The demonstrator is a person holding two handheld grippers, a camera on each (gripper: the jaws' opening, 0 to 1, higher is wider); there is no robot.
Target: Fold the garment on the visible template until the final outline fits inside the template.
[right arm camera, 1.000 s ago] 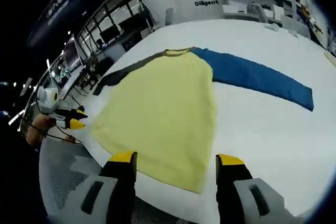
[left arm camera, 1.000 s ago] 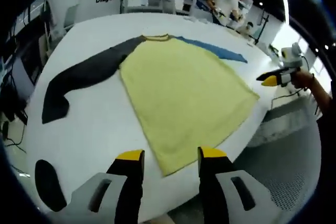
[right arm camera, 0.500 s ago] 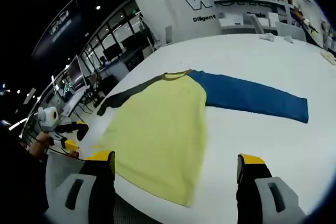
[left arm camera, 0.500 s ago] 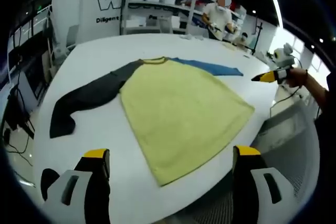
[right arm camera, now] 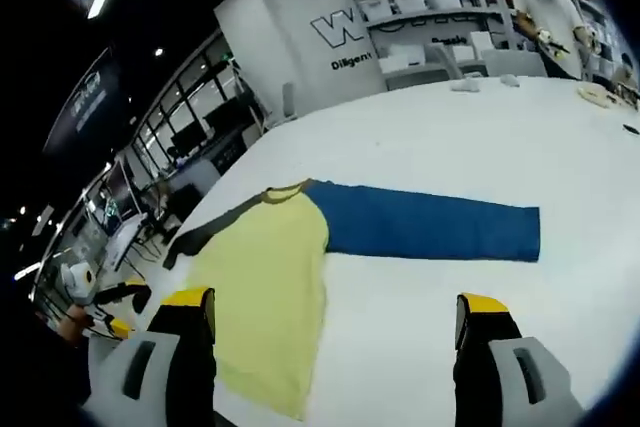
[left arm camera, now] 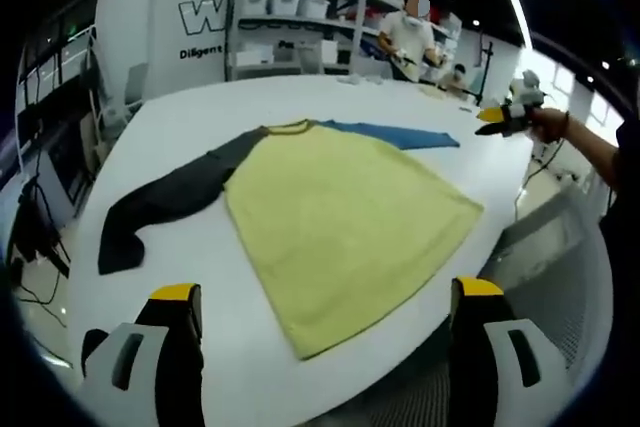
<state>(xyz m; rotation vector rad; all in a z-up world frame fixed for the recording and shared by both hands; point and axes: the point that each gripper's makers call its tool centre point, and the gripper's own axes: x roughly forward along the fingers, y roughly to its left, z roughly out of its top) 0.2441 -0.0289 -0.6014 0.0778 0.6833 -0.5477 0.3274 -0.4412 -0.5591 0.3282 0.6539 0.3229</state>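
The left gripper (left arm camera: 318, 297) hangs above the near edge of the white worktop (left arm camera: 200, 247) with its jaws wide apart and holds nothing. The right gripper (right arm camera: 335, 307) is the same, jaws apart and empty. One shirt (left arm camera: 340, 212) lies flat on the worktop, its yellow body reaching the near edge. It has two long sleeves: one dark sleeve (left arm camera: 165, 197) bent toward the left edge, and one blue sleeve (right arm camera: 430, 229) lying straight toward the far right side. No template outline can be made out. The hem lies very near the edge, so a careless pull could probably drag the shirt off. At the far side stand shelves (left arm camera: 300, 27) with boxes, and one person (left arm camera: 408, 32).
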